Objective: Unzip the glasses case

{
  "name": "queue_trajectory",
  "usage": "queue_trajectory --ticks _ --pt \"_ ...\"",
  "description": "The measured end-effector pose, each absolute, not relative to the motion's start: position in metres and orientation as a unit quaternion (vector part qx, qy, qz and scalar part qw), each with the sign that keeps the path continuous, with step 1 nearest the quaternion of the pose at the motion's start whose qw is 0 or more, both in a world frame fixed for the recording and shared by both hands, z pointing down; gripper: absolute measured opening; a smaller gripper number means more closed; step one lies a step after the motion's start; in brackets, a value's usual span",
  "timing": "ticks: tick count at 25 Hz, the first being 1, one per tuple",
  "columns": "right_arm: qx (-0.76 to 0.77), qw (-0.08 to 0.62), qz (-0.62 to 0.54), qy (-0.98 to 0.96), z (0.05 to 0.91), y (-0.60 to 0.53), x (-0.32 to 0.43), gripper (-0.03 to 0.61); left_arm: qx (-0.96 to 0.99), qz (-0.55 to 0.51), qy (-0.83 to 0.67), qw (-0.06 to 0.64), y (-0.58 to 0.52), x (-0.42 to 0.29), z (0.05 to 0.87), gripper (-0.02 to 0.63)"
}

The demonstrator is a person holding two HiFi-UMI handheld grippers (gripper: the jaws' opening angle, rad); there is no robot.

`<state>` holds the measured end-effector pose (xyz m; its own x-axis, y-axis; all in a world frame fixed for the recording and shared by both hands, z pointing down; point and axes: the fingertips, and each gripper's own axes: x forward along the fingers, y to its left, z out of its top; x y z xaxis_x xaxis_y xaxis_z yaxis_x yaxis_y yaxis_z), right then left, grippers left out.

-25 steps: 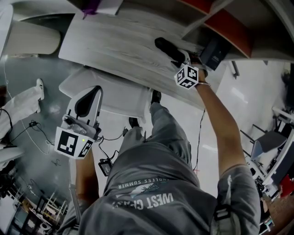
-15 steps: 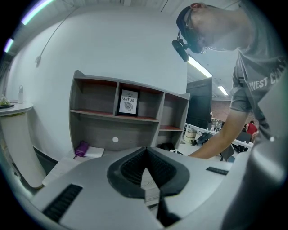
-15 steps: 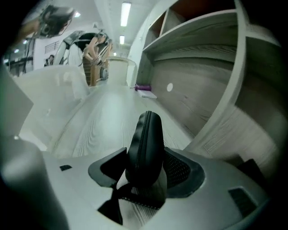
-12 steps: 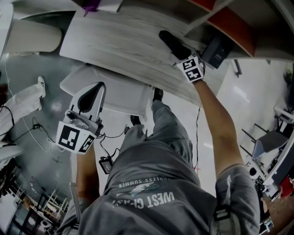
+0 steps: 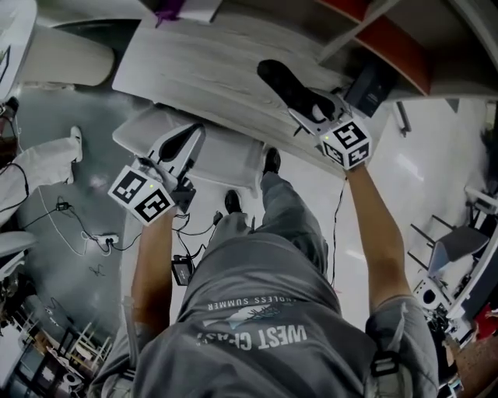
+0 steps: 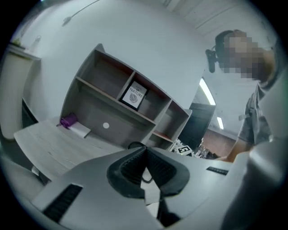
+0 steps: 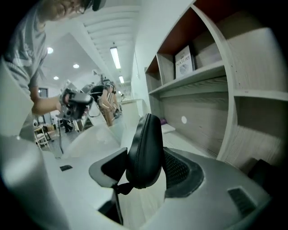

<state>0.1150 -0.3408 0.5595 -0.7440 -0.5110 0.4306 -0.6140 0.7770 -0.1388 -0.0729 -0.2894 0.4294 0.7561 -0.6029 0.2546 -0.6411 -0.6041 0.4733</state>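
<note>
The black zipped glasses case (image 5: 282, 84) is clear of the pale wood table (image 5: 194, 62), held on edge between the jaws of my right gripper (image 5: 308, 107). In the right gripper view the case (image 7: 145, 143) stands upright between the two pads, with the right gripper (image 7: 144, 158) closing on it and its zip seam facing the camera. My left gripper (image 5: 194, 132) hangs off the table's near edge, above the white seat, with its jaw tips together and nothing between them. In the left gripper view the left gripper (image 6: 145, 151) points towards the shelves.
A shelf unit (image 5: 373, 31) stands at the table's far side, with a book (image 6: 135, 95) in one bay and a dark box (image 5: 368, 87) low at the right. A purple object (image 5: 173, 11) lies on a white pad. A white chair seat (image 5: 226, 163) sits below the table's edge.
The right gripper has closed on the case, lifted it off the table and rolled. The left gripper has moved towards the table's edge and rolled too.
</note>
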Motion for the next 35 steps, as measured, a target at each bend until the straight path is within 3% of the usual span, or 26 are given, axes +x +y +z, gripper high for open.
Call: queue_trajectory --ticks 10,17,27,31,35 --pt "0.187 0.116 0.144 -0.965 0.434 -0.246 0.084 0.25 0.836 -0.201 -0.234 0.454 -0.284 -0.052 0.427 0.002" --pt "0.147 0.099 0.149 -0.973 0.392 -0.203 0.062 0.25 0.729 -0.395 -0.121 0.546 -0.276 -0.05 0.407 0.092" --pt "0.151 0.101 0.144 -0.973 0.375 -0.173 0.051 0.25 0.653 -0.495 -0.011 0.573 -0.246 -0.054 0.377 0.087" --pt "0.161 0.1 0.144 -0.971 0.373 -0.168 0.052 0.25 0.648 -0.503 -0.003 0.572 -0.241 -0.059 0.371 0.02" --pt "0.164 0.11 0.135 -0.971 0.369 -0.162 0.051 0.25 0.668 -0.479 -0.006 0.569 -0.237 -0.059 0.364 0.003"
